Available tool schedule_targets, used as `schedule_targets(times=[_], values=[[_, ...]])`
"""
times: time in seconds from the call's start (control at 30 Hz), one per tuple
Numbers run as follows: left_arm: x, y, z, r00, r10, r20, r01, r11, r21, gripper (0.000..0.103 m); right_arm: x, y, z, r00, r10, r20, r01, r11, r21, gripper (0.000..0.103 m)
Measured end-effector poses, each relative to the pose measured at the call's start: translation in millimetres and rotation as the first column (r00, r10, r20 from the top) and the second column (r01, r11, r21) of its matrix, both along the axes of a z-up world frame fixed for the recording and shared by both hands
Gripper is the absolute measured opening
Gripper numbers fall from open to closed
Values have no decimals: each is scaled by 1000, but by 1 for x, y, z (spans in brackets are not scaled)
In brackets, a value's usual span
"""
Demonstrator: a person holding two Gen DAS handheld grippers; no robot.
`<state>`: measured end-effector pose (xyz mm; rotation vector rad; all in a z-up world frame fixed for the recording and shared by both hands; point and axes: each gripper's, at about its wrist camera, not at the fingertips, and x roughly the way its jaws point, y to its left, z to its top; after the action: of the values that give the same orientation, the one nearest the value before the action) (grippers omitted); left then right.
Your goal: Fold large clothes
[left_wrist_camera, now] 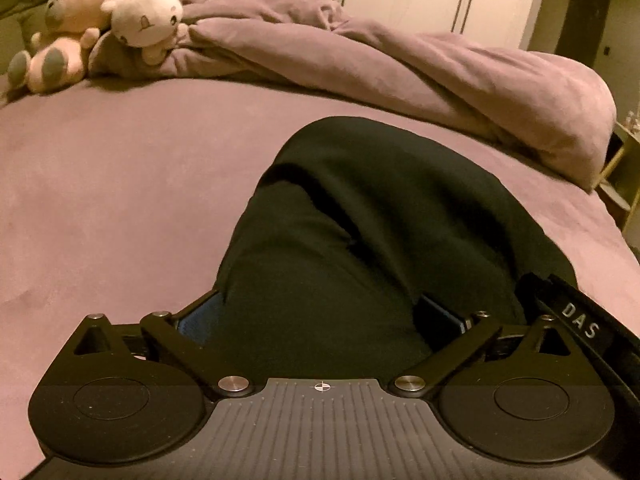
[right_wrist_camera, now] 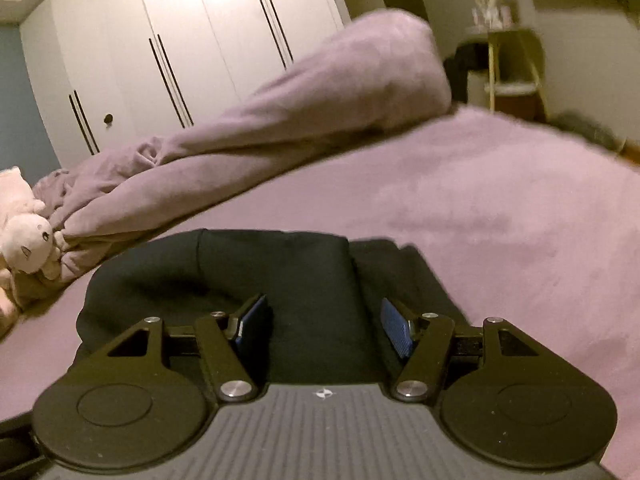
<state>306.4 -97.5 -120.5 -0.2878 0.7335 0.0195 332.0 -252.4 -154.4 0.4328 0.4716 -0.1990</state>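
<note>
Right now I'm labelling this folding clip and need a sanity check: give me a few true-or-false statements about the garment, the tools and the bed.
1. The black garment lies on a pink bedsheet. True.
2. The right tool is clamped shut on the fabric. False: its blue pads stand apart, with cloth between them.
3. Plush toys sit beside the bunched duvet. True.
4. The left tool hangs over bare sheet. False: black fabric fills the gap between its fingers.
5. The wardrobe doors are open. False: they look closed.
</note>
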Motion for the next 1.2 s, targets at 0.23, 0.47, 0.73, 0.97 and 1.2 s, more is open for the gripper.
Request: schedule_targets(times=[0.23,0.47,0.73,0.97,1.2], values=[[6,2,-5,1000,27,-1,-27,999,-19,103,14,-4,-12,1000,10,-8,-10,1000,26,64],[-4,38,24,998,-2,-69,-3,997,-76,103,-24,6,41,997,55,-59,-53,998,36,82],[-39,52,49,997,-8,-71,2,997,-81,103,-90,3,65,992,106,-66,-103,994,49,82],[-87,75,59,994,-66,-83,58,994,-94,103,-134,16,74,978,163,-131,-173,983,-64,82],[-120,82,42,991,-81,-107,75,996,-57,103,-142,34,55,947,155,-280,-229,939,-256,85]])
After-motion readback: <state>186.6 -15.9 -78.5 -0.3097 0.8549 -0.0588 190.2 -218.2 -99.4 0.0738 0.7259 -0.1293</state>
